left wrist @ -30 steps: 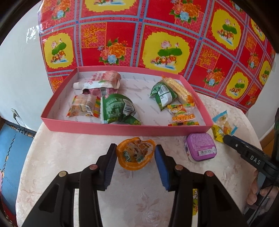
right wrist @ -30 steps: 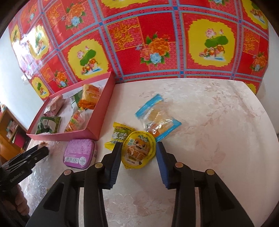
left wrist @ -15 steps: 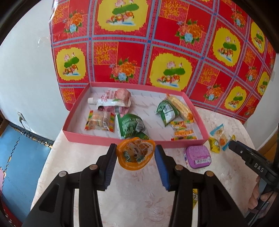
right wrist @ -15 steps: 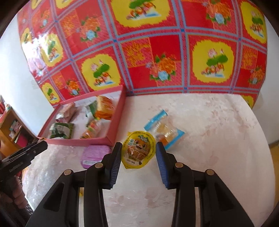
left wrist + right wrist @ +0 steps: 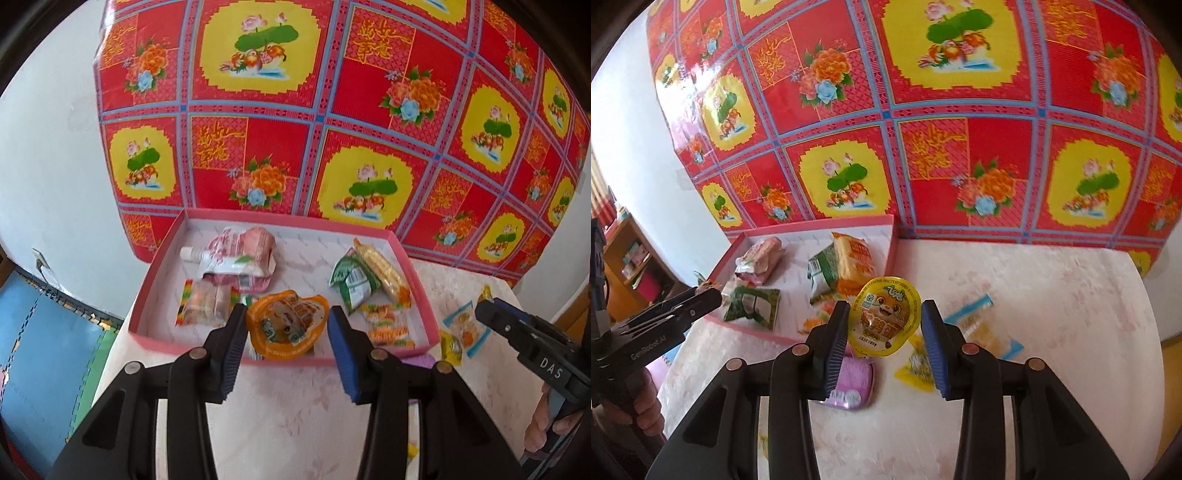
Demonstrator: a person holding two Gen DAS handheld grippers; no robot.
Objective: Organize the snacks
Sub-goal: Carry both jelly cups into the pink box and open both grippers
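An orange jelly cup (image 5: 287, 325) is clamped in the left gripper (image 5: 287, 332) above the pink box (image 5: 424, 295) – a yellow jelly cup (image 5: 885, 320) is pinched likewise by the right gripper (image 5: 884, 328), over the table (image 5: 1052, 295).

Left gripper (image 5: 287, 328): matt black plastic arms, ribbed blue rubbery pads, dull metal rivets. Same build is seen on right gripper (image 5: 884, 325). Orange snack cup (image 5: 286, 325): glossy plastic, printed film lid, slightly crinkled. Yellow snack cup (image 5: 885, 320): glossy printed film lid. Pink tray (image 5: 229, 349): matt card, pale patterned paper lining. Packets in it are shiny, wrinkled film. Table cover (image 5: 1052, 280): smooth cream sheet, faint floral pattern. Wall sheet (image 5: 332, 122): glossy printed plastic, glare noted.
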